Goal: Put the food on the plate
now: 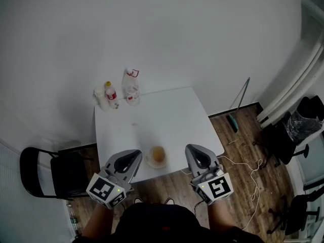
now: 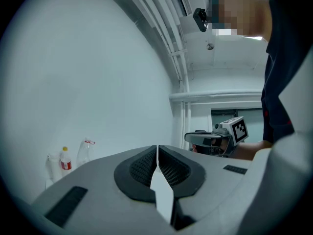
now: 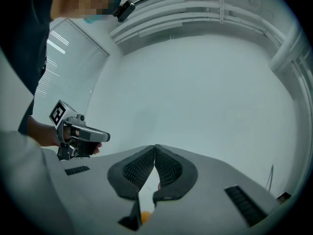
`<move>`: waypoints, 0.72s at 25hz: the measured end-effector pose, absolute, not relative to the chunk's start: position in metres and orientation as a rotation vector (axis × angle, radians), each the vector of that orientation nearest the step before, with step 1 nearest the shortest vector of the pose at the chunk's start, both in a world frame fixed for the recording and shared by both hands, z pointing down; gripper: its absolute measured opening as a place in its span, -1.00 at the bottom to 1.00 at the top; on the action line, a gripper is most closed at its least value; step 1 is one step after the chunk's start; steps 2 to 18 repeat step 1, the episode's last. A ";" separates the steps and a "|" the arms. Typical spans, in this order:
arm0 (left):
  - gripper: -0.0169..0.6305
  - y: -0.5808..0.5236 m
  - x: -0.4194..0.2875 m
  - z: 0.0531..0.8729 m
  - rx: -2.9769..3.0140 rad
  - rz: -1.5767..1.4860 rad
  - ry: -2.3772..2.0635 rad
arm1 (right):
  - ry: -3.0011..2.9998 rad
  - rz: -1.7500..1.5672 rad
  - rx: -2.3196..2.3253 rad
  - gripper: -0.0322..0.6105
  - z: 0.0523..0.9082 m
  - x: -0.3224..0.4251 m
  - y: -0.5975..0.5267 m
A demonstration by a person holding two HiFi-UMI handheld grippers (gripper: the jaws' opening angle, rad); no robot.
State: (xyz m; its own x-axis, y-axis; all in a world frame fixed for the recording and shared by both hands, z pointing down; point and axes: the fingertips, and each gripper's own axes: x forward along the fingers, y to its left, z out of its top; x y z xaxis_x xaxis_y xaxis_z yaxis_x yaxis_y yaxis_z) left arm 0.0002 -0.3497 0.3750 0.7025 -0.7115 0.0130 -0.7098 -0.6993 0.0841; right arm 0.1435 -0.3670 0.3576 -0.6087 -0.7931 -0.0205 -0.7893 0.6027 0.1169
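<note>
A small pale plate (image 1: pixel 149 161) sits at the near edge of the white table (image 1: pixel 167 118). On it lies a round orange-brown piece of food (image 1: pixel 158 154). My left gripper (image 1: pixel 135 154) hangs just left of the plate, shut, with nothing between its pads. Just right of the plate is my right gripper (image 1: pixel 191 149), also shut and empty. In the left gripper view the jaws (image 2: pixel 157 149) meet tip to tip, and the right gripper (image 2: pixel 215 138) shows beyond them. The right gripper view shows its jaws (image 3: pixel 155 147) closed, a bit of orange food (image 3: pixel 145 215) below them, and the left gripper (image 3: pixel 78 133) opposite.
Two bottles (image 1: pixel 111 94) and a clear plastic bag (image 1: pixel 131 86) stand at the table's far left corner. A black chair (image 1: pixel 45 173) is left of the table. Right of it are more chairs (image 1: pixel 298 130), a white cable (image 1: pixel 253 168) on the wood floor and a long-handled tool (image 1: pixel 238 110).
</note>
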 end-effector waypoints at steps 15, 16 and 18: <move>-0.85 -0.349 0.001 0.374 2.824 -0.032 -1.176 | -2.784 -0.179 1.377 -0.83 0.356 0.143 -0.367; -0.85 -0.349 0.001 0.374 2.824 -0.032 -1.176 | -2.784 -0.179 1.377 -0.83 0.356 0.143 -0.367; -0.85 -0.349 0.001 0.374 2.824 -0.032 -1.176 | -2.784 -0.179 1.377 -0.83 0.356 0.143 -0.367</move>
